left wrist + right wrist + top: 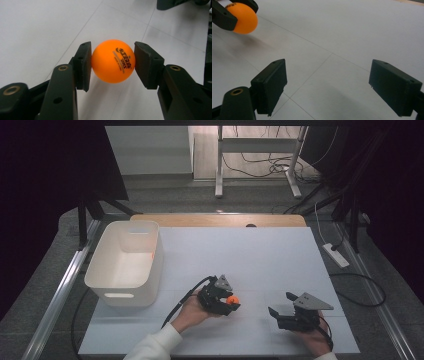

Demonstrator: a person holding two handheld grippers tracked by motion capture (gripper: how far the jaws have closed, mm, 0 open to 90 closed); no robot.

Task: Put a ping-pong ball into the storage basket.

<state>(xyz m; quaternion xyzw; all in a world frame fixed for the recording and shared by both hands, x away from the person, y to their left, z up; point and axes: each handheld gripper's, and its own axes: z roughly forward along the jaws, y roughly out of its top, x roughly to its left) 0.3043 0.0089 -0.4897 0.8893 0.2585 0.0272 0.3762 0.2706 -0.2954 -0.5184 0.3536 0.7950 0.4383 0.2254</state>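
Table point(260, 255): a white top with thin seams, and I work over its near half.
Bin point(125, 262): a white plastic tub with a handle slot, sitting at the table's left side, well apart from both of my grippers.
Right gripper point(281, 311): I hold it low over the near right part of the table; its jaws stand wide apart with nothing between them, just bare white table in the gap.
Left gripper point(231, 302): I hold it near the middle of the table's front, to the left of my right one; its jaws are closed in on the ball, one pad pressed to each side.
Ball point(113, 61): small, orange, with dark print on it, gripped between my left jaws just above the table, its shadow on the white top underneath.
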